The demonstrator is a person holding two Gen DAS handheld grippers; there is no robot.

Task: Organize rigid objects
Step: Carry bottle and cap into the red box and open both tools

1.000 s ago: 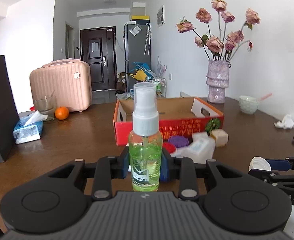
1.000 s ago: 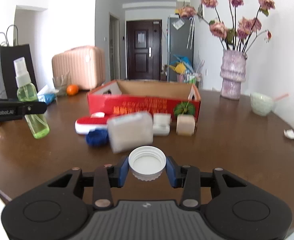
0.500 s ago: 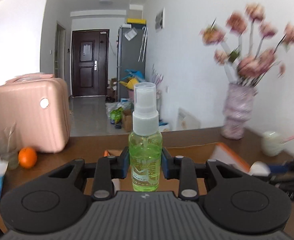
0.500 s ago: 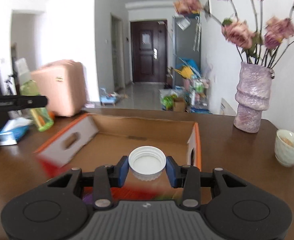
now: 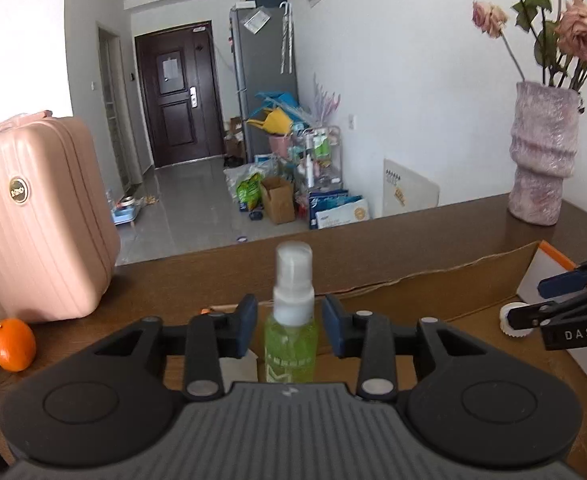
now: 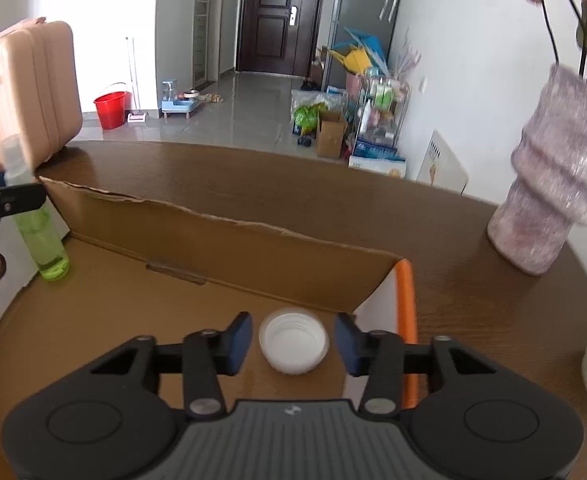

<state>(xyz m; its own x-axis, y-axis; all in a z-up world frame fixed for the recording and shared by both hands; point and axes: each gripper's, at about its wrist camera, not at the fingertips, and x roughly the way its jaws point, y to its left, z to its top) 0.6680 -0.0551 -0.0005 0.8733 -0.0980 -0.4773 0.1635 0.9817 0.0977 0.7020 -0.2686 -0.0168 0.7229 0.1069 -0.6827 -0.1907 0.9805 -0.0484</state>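
Both grippers now sit over the cardboard box, where a second ago they were short of it above the table. The left gripper is opening: its pads stand just clear of the spray bottle, earlier pinched. The bottle stands upright on the box floor at the left end, green liquid, clear cap. The right gripper is opening too; the white cap, threads up, lies loose between its spread jaws near the box's right wall.
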